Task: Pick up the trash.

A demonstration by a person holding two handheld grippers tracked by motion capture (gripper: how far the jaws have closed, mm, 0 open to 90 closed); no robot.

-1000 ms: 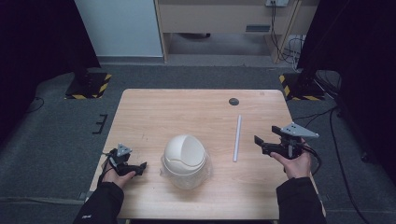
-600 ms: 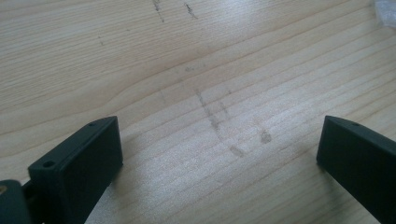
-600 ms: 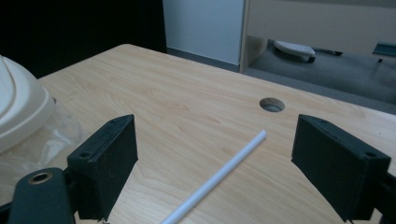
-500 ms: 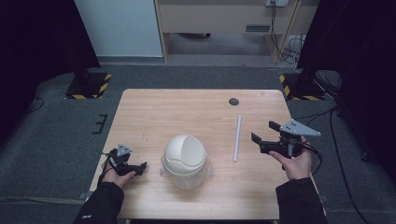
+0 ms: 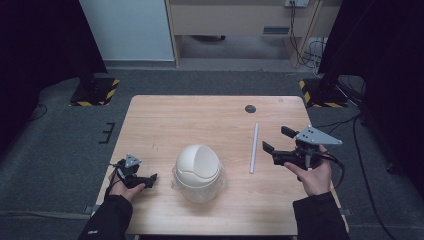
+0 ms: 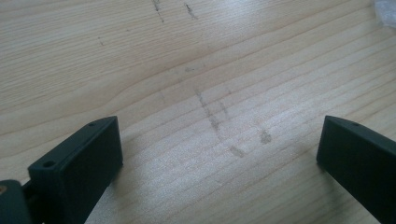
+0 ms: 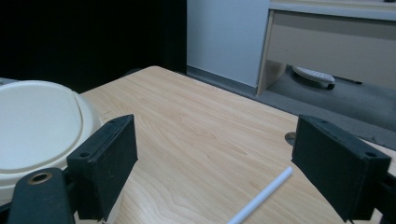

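high view: right gripper [image 5: 278, 145] raised just right of a white tube [image 5: 254, 148], fingers spread wide and holding nothing, pointed left toward the tube. tube lying flat on the right half of the table [image 5: 200, 117], running near-to-far, apart from the gripper. left gripper [image 5: 145, 180] low at the near left edge of the table, fingers wide and holding nothing (bare wood between them in the left gripper view). cream domed bin [image 5: 197, 167] with a swing lid, standing near the middle front of the table on a crumpled clear plastic sheet [image 5: 222, 181], between the two grippers and touching neither. small dark round disc [image 5: 250, 108] set in the table beyond the far end of the tube.

right gripper view: tube [image 7: 261, 196] seen low between the open fingers, closer to the right one; bin [image 7: 37, 121] at far left, behind the left finger.
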